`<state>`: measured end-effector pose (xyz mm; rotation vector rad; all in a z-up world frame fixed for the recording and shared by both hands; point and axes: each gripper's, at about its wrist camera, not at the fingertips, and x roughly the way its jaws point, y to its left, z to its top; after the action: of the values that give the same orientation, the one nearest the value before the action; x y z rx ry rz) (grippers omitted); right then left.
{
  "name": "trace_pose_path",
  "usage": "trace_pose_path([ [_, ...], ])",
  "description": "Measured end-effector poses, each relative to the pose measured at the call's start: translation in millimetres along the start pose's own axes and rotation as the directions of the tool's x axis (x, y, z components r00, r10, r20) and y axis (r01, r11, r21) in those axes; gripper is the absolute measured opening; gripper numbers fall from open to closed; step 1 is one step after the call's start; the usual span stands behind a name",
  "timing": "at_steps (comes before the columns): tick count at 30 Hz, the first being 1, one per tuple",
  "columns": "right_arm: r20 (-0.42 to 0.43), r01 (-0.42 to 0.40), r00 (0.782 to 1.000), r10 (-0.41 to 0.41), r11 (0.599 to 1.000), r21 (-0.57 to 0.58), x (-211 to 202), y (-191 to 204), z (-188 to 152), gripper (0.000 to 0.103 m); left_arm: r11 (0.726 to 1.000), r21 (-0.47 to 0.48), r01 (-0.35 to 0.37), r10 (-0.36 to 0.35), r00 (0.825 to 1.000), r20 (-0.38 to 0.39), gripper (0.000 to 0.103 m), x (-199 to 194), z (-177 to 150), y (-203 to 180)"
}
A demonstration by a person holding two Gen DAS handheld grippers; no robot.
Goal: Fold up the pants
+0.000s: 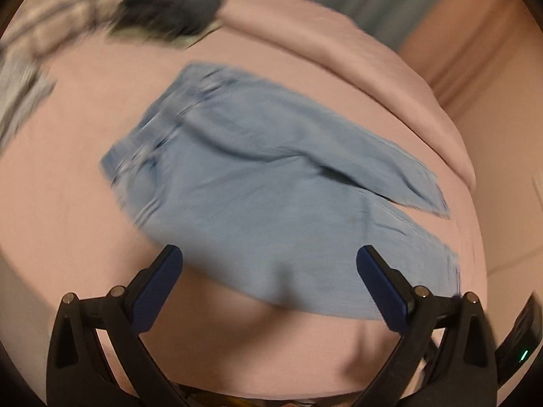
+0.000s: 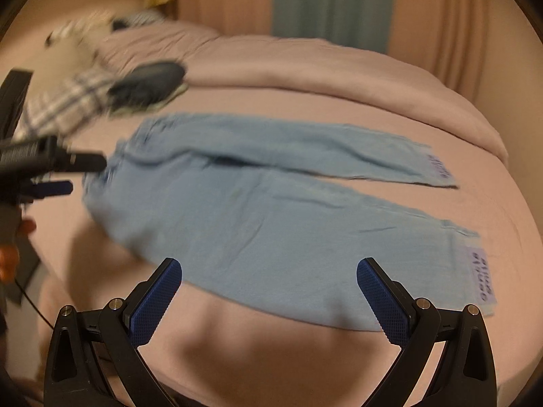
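Light blue pants (image 1: 258,183) lie spread flat on a pink bed, waistband at the left, both legs running right and slightly apart. In the right wrist view the pants (image 2: 258,210) show a pale label at each cuff. My left gripper (image 1: 269,264) is open and empty, above the near edge of the pants by the hip. My right gripper (image 2: 269,278) is open and empty, above the near edge of the nearer leg. The left gripper also shows at the left of the right wrist view (image 2: 68,173), beside the waistband.
A dark rounded object (image 2: 149,84) and plaid fabric (image 2: 64,105) lie beyond the waistband. A folded pink duvet (image 2: 322,68) runs along the far side of the bed. Curtains (image 2: 332,3) hang behind. The bed edge drops off at the right (image 2: 516,203).
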<state>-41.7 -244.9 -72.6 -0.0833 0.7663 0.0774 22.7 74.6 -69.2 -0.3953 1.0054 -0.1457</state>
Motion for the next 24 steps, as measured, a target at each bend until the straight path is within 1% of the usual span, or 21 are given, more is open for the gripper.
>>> trace_pose_path([
  [3,0.003,-0.042,0.999,0.042,0.996,-0.083,15,21,-5,0.103,0.99,-0.139,0.006,-0.011,0.999,-0.031,0.102,13,-2,36],
  [5,0.019,-0.063,0.998,0.066,0.986,-0.156,22,38,-8,0.103,0.976,-0.217,0.002,-0.013,0.999,-0.047,0.102,20,-3,52],
  [6,0.025,-0.075,0.996,0.082,0.974,-0.213,26,50,-11,0.103,0.967,-0.254,-0.006,-0.008,0.999,-0.053,0.102,23,-3,59],
  [8,0.032,-0.079,0.995,0.092,0.954,-0.288,32,68,-17,0.103,0.955,-0.296,0.017,-0.035,0.998,-0.056,0.102,28,-2,66],
  [10,0.042,-0.075,0.994,0.097,0.928,-0.365,40,89,-22,0.101,0.951,-0.303,0.064,-0.08,0.996,-0.041,0.102,33,1,66],
  [11,0.047,-0.069,0.994,0.095,0.917,-0.393,44,96,-24,0.098,0.95,-0.299,0.085,-0.097,0.995,-0.027,0.102,34,4,66],
  [12,0.05,-0.068,0.994,0.097,0.908,-0.414,46,100,-25,0.088,0.951,-0.292,0.097,-0.105,0.994,-0.011,0.101,35,8,63],
  [13,0.051,-0.069,0.993,0.102,0.895,-0.44,49,106,-26,0.077,0.952,-0.291,0.093,-0.099,0.995,-0.007,0.101,37,10,61],
  [14,0.048,-0.072,0.993,0.105,0.885,-0.46,54,111,-27,0.073,0.952,-0.294,0.091,-0.097,0.995,-0.004,0.097,39,10,64],
  [15,0.048,-0.07,0.993,0.105,0.881,-0.468,58,115,-27,0.068,0.947,-0.306,0.094,-0.098,0.995,0.001,0.086,42,12,66],
  [16,0.055,-0.066,0.993,0.104,0.879,-0.472,62,118,-27,0.065,0.941,-0.325,0.097,-0.1,0.995,0.008,0.075,43,12,72],
  [17,0.064,-0.064,0.992,0.106,0.88,-0.47,64,120,-26,0.063,0.931,-0.352,0.093,-0.096,0.995,0.011,0.049,45,14,76],
  [18,0.071,-0.069,0.991,0.115,0.882,-0.467,64,121,-25,0.052,0.924,-0.372,0.088,-0.091,0.996,0.01,0.027,46,14,81],
  [19,0.069,-0.078,0.99,0.124,0.882,-0.465,64,122,-24,0.035,0.914,-0.398,0.083,-0.088,0.996,0.007,0.022,47,14,88],
  [20,0.063,-0.091,0.989,0.136,0.88,-0.466,64,123,-23,0.026,0.906,-0.411,0.098,-0.105,0.994,0.005,0.023,47,13,93],
  [21,0.065,-0.095,0.988,0.142,0.878,-0.469,66,128,-21,0.02,0.905,-0.41,0.117,-0.123,0.992,0.012,0.02,45,11,95],
  [22,0.069,-0.094,0.987,0.144,0.873,-0.479,63,130,-22,0.014,0.913,-0.39,0.121,-0.124,0.992,0.019,0.019,42,10,95],
  [24,0.061,-0.106,0.986,0.157,0.862,-0.496,59,133,-23,0.011,0.933,-0.34,0.122,-0.115,0.993,0.039,0.016,33,8,90],
])
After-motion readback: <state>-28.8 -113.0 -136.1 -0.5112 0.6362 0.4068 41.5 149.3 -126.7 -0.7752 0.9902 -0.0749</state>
